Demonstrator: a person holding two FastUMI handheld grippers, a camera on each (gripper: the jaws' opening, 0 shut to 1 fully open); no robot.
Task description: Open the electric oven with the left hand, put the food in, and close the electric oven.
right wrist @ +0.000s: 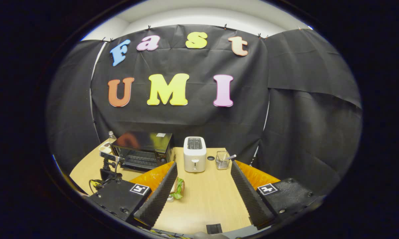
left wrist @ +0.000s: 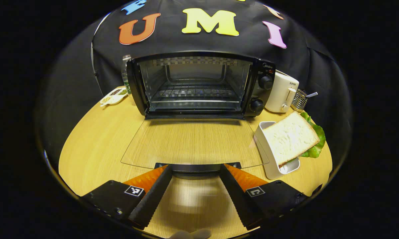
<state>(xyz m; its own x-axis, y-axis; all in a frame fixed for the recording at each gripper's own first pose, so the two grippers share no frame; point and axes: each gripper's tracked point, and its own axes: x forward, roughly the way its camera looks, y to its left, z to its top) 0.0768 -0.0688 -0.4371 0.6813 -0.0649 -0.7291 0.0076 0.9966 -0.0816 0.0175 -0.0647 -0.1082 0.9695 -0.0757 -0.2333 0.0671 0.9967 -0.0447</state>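
Note:
The black electric oven [left wrist: 199, 84] stands open, its wire rack bare inside. Its glass door [left wrist: 193, 142] lies flat toward me, and the door handle [left wrist: 197, 167] sits right at the tips of my open left gripper [left wrist: 195, 170], whose fingers do not press on it. A sandwich [left wrist: 290, 137] of white bread and lettuce rests in a white holder [left wrist: 272, 166] right of the door. My right gripper [right wrist: 203, 164] hangs open high above the table, holding nothing. From there the oven [right wrist: 143, 149] is at the left and the sandwich [right wrist: 178, 187] peeks out beside its left finger.
A white toaster [left wrist: 282, 93] and a wire basket [left wrist: 301, 98] stand right of the oven. A divided dish of spices [left wrist: 113, 96] and a bottle [left wrist: 125, 71] are at its left. In the right gripper view, the left gripper [right wrist: 108, 162] is in front of the oven.

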